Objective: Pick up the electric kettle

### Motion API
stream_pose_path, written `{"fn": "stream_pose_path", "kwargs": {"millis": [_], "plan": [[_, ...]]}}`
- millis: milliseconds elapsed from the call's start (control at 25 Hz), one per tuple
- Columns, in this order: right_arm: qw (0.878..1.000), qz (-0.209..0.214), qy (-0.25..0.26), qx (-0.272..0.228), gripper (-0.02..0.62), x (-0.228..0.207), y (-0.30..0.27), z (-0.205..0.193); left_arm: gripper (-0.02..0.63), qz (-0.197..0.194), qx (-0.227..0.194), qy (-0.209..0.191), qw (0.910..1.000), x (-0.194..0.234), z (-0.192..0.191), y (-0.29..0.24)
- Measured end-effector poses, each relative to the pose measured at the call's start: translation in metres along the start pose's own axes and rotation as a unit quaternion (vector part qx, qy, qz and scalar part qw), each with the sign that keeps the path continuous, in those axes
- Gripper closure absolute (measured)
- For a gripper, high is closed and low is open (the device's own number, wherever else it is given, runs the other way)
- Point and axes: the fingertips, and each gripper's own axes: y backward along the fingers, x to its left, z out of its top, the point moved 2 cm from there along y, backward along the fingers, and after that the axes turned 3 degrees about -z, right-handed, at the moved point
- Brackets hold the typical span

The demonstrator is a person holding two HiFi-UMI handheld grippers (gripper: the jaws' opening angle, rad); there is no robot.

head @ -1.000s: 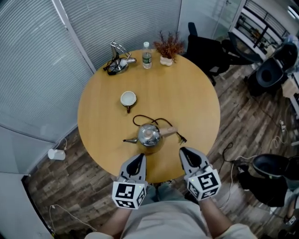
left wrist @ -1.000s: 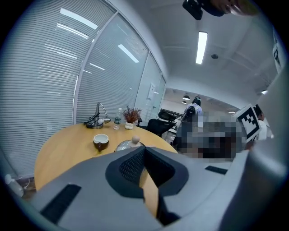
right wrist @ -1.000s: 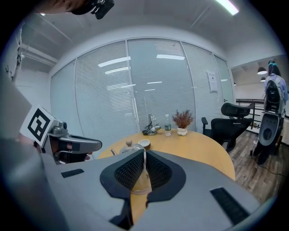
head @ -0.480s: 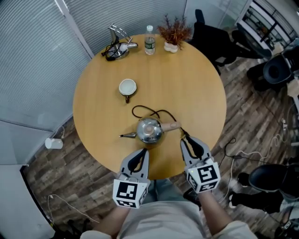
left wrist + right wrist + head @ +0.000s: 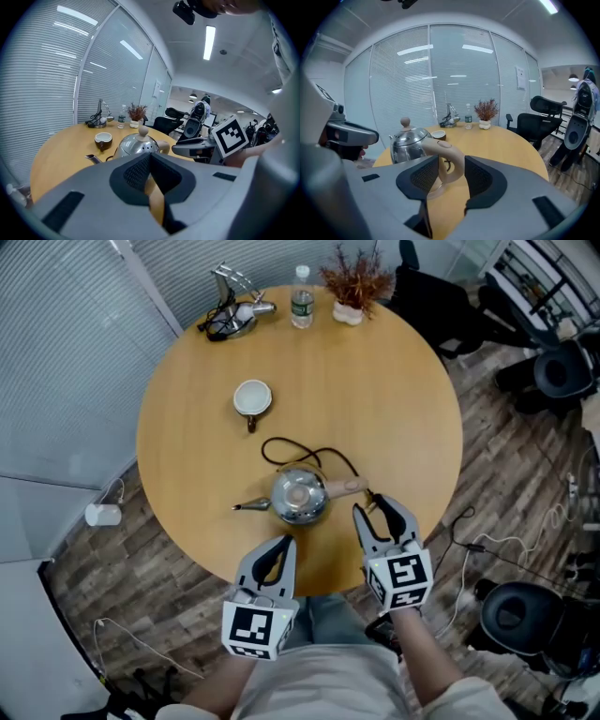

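**Right gripper [image 5: 380, 514] aligned on kettle [image 5: 298, 495] handle [image 5: 342, 487]**
Jaws, just opened wide, straddle the handle ungripped, ready to clamp; left gripper [image 5: 278, 547] idles, pinched together.

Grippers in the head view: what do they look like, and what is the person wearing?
The left gripper and right gripper match: light grey bodies, two tapered jaws lined with black textured pads. Each carries a white cube with black square markers. No cables show. The person wears a light-coloured top.
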Motion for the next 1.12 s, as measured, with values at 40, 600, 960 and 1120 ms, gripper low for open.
{"fn": "stream_pose_path", "kwargs": {"millis": [40, 600, 960, 1120], "plan": [[1.000, -0.002, 0.001, 0.004, 0.419, -0.001, -0.004, -0.002, 0.603, 0.001, 0.002, 0.000, 1.0000, 0.001, -0.002, 0.000], [0.999, -0.009, 0.012, 0.033, 0.399, -0.012, -0.044, -0.023, 0.603, 0.009, 0.017, 0.028, 0.9994, 0.014, -0.017, 0.000], [0.999, -0.023, 0.017, 0.032, 0.391, -0.015, -0.069, -0.025, 0.603, 0.019, 0.033, 0.040, 0.9985, 0.022, -0.030, 0.002], [0.999, -0.031, 0.010, 0.031, 0.390, -0.017, -0.078, -0.025, 0.603, 0.025, 0.038, 0.043, 0.9980, 0.027, -0.033, 0.005]]}}
